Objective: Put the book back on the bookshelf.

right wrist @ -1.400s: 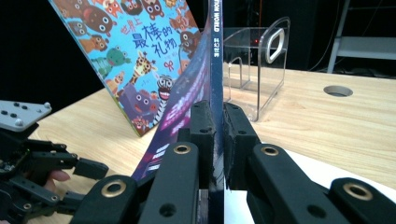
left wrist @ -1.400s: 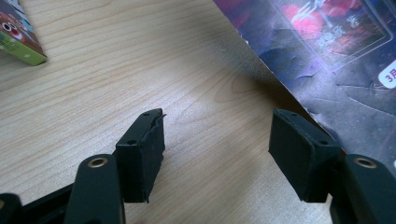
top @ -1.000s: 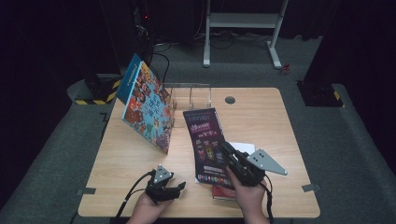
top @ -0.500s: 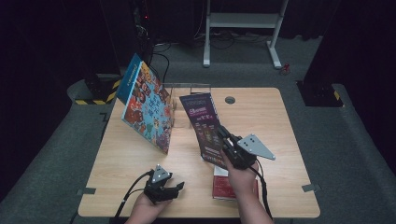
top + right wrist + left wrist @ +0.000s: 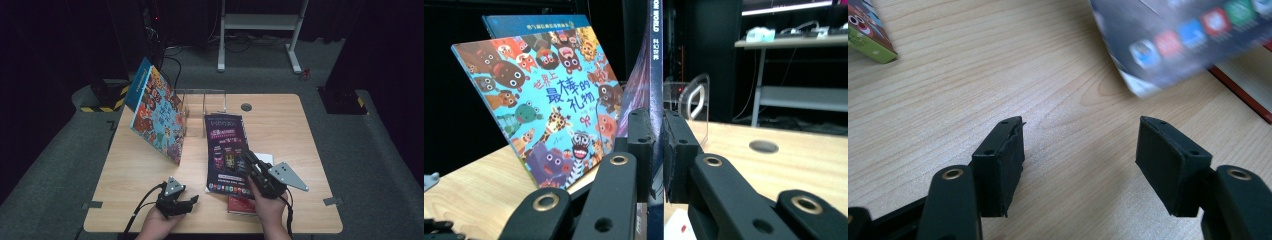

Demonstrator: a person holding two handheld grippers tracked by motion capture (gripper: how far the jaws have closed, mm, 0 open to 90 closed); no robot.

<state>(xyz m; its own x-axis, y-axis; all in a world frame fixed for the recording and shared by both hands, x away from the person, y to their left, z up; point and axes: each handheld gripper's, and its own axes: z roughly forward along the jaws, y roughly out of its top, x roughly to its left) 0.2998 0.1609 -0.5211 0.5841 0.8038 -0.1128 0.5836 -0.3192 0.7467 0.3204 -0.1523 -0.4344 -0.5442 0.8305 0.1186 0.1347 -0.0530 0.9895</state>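
picture book (image 5: 156, 117) already leans at the left end of the clear rack (image 5: 204, 100), whose slots look empty. left gripper (image 5: 186, 202) rests on the table (image 5: 280, 120), jaws spread, holding nothing. right gripper (image 5: 248, 161) pinches the dark magazine (image 5: 226, 150) by its spine, raised near the rack, not yet slotted; a red book (image 5: 241, 204) remains flat beneath.

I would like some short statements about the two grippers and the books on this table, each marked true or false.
1. The right gripper is shut on the dark magazine. True.
2. The left gripper holds the animal picture book. False: its jaws stand open over bare table.
3. The animal picture book lies flat on the table. False: it stands tilted, leaning against the clear rack.
4. A red book lies under the magazine's near end. True.
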